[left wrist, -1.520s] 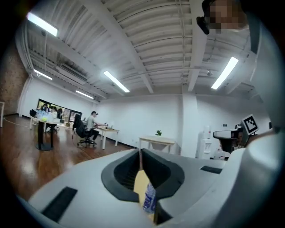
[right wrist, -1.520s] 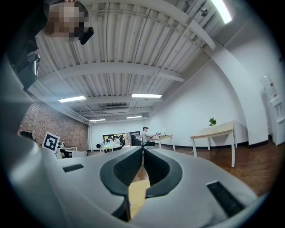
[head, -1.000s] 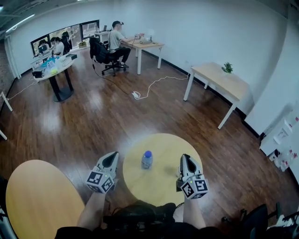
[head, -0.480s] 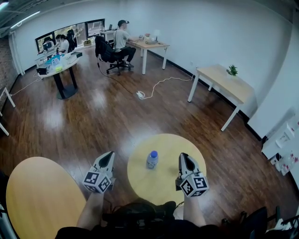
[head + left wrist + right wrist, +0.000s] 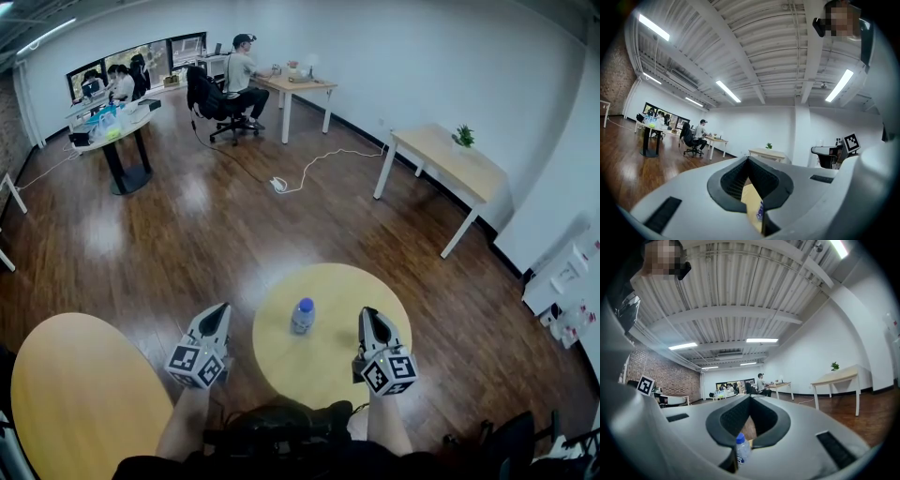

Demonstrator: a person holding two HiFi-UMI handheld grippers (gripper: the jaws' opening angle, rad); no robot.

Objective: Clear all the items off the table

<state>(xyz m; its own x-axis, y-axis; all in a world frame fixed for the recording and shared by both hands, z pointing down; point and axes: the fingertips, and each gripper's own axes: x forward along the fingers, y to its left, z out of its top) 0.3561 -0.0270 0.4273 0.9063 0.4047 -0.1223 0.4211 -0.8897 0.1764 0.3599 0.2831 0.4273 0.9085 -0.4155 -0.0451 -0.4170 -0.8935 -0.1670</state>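
The bottle (image 5: pixel 302 316) stands upright near the middle of the round table (image 5: pixel 342 370), so the table is not clear of it. The left gripper (image 5: pixel 217 317) hovers just off the table's left edge and the right gripper (image 5: pixel 373 321) over its right part. Each has its jaws pressed together with nothing between them, and the bottle stands apart from both. Whichever gripper takes it should, I judge, spread its jaws wider than the body, come in level at mid height below the cap, and close gently. The bottle is a slim cylinder of clear plastic with a blue cap; such thin walls probably dent and slip under a hard squeeze. The jaws' dark ribbed pads should help the hold. The tabletop is a smooth, pale yellow disc over a glossy dark plank floor.
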